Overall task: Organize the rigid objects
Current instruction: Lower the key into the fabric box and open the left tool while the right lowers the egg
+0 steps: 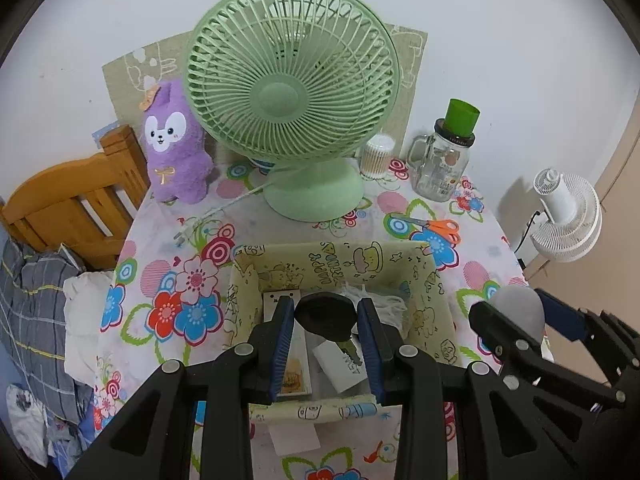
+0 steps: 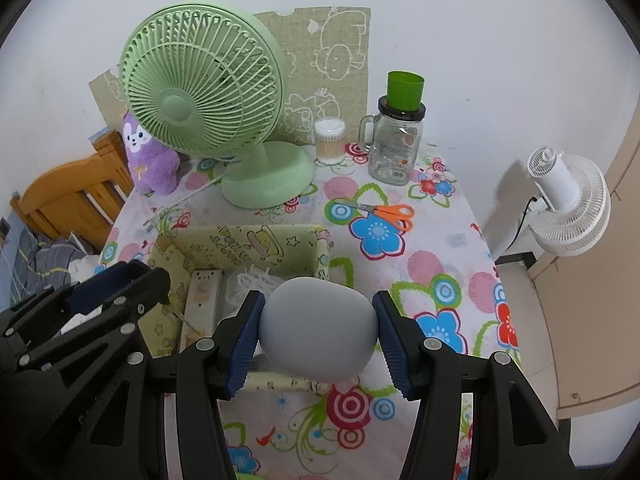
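A yellow-green cartoon-printed storage box (image 1: 340, 258) sits on the flowered table; it also shows in the right wrist view (image 2: 240, 240). My left gripper (image 1: 326, 316) hangs over the box, shut on a black key fob with a metal key (image 1: 325, 315). Inside the box lie a white power strip (image 2: 202, 304), a white cord bundle (image 2: 252, 280) and a white adapter (image 1: 340, 364). My right gripper (image 2: 318, 324) is shut on a smooth grey egg-shaped object (image 2: 318, 330) above the box's near right corner; it also shows in the left wrist view (image 1: 520, 312).
A green desk fan (image 1: 292, 92), purple plush toy (image 1: 174, 144), cotton swab tub (image 1: 377, 156), glass mug jar with green cup (image 1: 444, 160) and orange scissors (image 2: 384, 212) stand on the table. A wooden chair (image 1: 72, 200) is left, a white fan (image 2: 568, 208) right.
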The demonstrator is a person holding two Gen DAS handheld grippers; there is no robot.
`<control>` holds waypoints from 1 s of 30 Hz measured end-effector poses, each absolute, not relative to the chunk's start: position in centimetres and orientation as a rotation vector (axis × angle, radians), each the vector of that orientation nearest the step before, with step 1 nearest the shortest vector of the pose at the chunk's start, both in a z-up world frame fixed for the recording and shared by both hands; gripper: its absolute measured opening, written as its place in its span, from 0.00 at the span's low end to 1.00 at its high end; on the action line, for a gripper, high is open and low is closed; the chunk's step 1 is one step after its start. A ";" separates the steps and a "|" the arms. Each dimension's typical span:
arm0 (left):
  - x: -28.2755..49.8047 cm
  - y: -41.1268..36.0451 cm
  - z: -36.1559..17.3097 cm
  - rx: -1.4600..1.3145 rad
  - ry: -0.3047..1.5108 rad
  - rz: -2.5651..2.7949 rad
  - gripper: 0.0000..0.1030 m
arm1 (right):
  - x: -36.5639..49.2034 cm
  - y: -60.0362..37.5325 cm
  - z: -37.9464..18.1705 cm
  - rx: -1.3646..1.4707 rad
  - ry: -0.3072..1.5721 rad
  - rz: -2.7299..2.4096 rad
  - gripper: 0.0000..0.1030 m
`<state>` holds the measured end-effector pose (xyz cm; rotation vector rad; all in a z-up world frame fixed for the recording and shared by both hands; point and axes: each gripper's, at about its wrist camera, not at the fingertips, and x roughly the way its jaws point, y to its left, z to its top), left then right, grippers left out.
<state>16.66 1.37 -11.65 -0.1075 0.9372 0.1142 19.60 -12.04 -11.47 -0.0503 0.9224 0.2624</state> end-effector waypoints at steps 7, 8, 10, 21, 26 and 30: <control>18.6 1.8 -13.0 -0.113 0.959 0.108 0.32 | 21.5 -11.6 -12.2 -0.041 0.933 0.260 0.57; 19.0 1.8 -13.2 -0.111 0.963 0.108 0.32 | 21.7 -11.6 -12.4 -0.039 0.934 0.260 0.57; 19.6 1.9 -13.6 -0.109 0.973 0.103 0.32 | 22.1 -11.6 -12.6 -0.035 0.939 0.257 0.57; 21.8 1.7 -15.5 -0.093 1.018 0.084 0.42 | 23.6 -12.0 -14.0 -0.010 0.960 0.231 0.57; 21.1 2.5 -15.8 -0.080 1.032 0.097 0.55 | 23.7 -11.4 -14.4 -0.018 0.969 0.249 0.57; 20.0 3.4 -16.1 -0.067 1.052 0.115 0.63 | 23.6 -10.7 -14.5 -0.029 0.972 0.270 0.57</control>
